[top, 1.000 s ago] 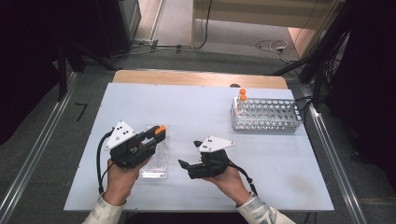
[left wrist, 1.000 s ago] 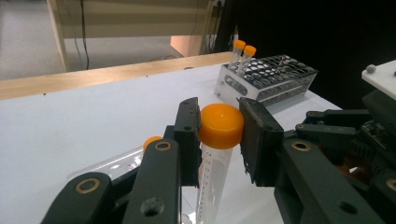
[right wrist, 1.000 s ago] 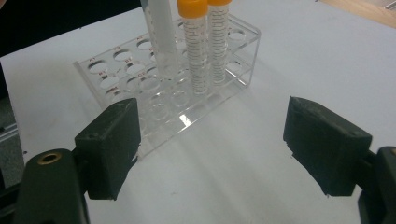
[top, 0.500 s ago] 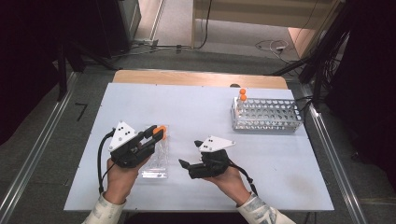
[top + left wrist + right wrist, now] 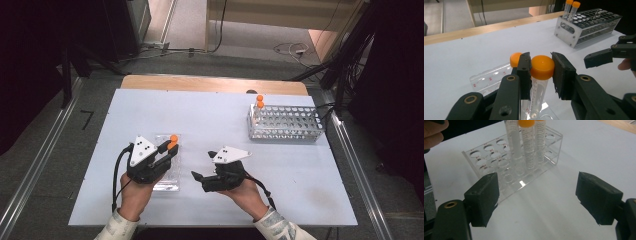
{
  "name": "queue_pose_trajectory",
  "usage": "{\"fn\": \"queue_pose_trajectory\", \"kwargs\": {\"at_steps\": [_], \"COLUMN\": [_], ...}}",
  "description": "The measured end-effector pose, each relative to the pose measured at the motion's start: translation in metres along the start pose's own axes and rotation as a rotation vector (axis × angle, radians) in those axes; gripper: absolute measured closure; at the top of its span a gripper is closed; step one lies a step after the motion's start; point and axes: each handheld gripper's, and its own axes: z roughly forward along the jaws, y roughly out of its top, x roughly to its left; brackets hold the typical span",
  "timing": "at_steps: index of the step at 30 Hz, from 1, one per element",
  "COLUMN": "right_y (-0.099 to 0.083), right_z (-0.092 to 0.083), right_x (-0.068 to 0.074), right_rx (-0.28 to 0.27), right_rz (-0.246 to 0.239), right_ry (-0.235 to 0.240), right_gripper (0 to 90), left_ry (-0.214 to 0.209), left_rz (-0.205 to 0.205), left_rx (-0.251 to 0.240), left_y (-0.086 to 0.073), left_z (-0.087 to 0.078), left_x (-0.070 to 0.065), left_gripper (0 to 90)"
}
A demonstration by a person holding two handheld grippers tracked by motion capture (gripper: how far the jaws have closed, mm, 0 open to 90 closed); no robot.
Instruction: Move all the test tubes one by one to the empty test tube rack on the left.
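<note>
My left gripper [image 5: 541,72] is shut on the orange cap of a clear tube [image 5: 537,87] that stands upright over a clear plastic rack [image 5: 487,80]. A second orange-capped tube [image 5: 514,58] stands just behind its left jaw. From above, the left gripper [image 5: 169,150] sits over the clear rack [image 5: 167,175] near the front left of the table. My right gripper [image 5: 541,202] is open with nothing between its jaws and faces that clear rack [image 5: 496,157], where three tubes [image 5: 527,147] stand upright. The right gripper [image 5: 199,177] rests beside the rack's right side.
A metal tube rack [image 5: 287,125] holds two orange-capped tubes [image 5: 259,102] at its left end, on the far right of the white table [image 5: 210,115]. A wooden edge [image 5: 210,84] runs along the back. The other hand's gripper [image 5: 610,53] shows at right in the left gripper view.
My left gripper has shifted slightly with the tube; two orange caps now show apart by its tips, not one. The right gripper has stayed still.
</note>
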Motion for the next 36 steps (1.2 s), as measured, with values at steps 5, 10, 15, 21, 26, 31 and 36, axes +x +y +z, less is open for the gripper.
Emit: {"fn": "queue_pose_trajectory", "kwargs": {"at_steps": [5,10,15,21,26,31,36], "right_y": [0.0,0.0,0.0,0.001,0.002,0.001,-0.001], "right_z": [-0.001,0.0,-0.001,-0.005,-0.012,-0.02,-0.024], "right_x": [0.0,0.0,-0.001,-0.007,-0.02,-0.036,-0.05], "right_rx": [0.002,0.003,0.0,-0.016,-0.037,-0.049,-0.045], "right_rz": [0.004,0.005,0.003,0.014,0.037,0.067,0.085], "right_ry": [-0.002,-0.001,-0.005,-0.03,-0.089,-0.162,-0.232], "right_gripper": [17.7,17.7,17.8,18.1,19.5,20.8,21.6], "left_ry": [0.015,0.008,0.002,-0.019,-0.036,-0.013,0.011], "left_rz": [-0.005,0.002,0.0,-0.013,-0.05,-0.058,-0.064], "left_rx": [0.011,0.015,0.009,-0.006,-0.031,-0.047,-0.056], "left_y": [-0.002,-0.004,-0.004,-0.002,0.0,0.0,0.001], "left_z": [0.0,0.0,0.0,-0.003,-0.006,-0.007,-0.007], "left_x": [0.0,-0.001,-0.002,-0.002,0.0,-0.001,0.001], "left_gripper": [68.3,65.8,63.3,55.7,43.0,30.5,24.6]}}
